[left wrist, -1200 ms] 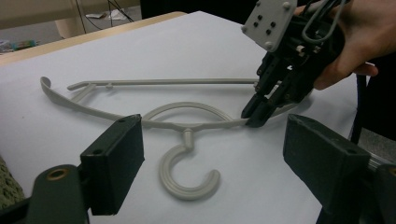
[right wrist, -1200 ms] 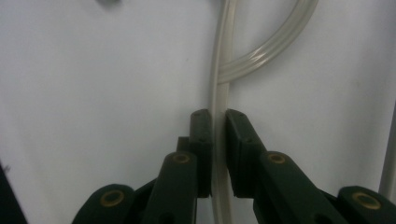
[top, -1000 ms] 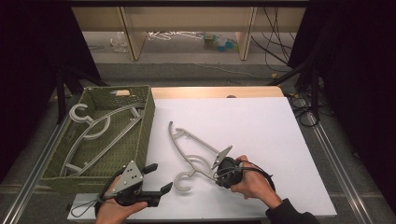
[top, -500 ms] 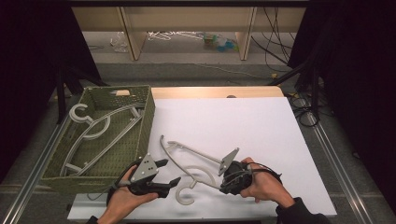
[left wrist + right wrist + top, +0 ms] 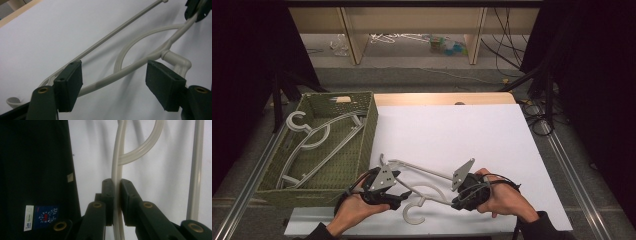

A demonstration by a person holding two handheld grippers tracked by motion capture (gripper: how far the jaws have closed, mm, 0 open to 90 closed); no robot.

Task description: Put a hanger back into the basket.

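Hanger (image 5: 422,192): cream plastic, over the white surface (image 5: 492,135).
Right gripper (image 5: 117,195): pinching hanger arm.
Left gripper (image 5: 113,80): spread, just been closing, pads astride hanger arm, not pressing.

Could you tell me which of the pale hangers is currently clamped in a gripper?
The hanger on the white table, clamped by the right gripper; the other hangers lie untouched in the green basket.
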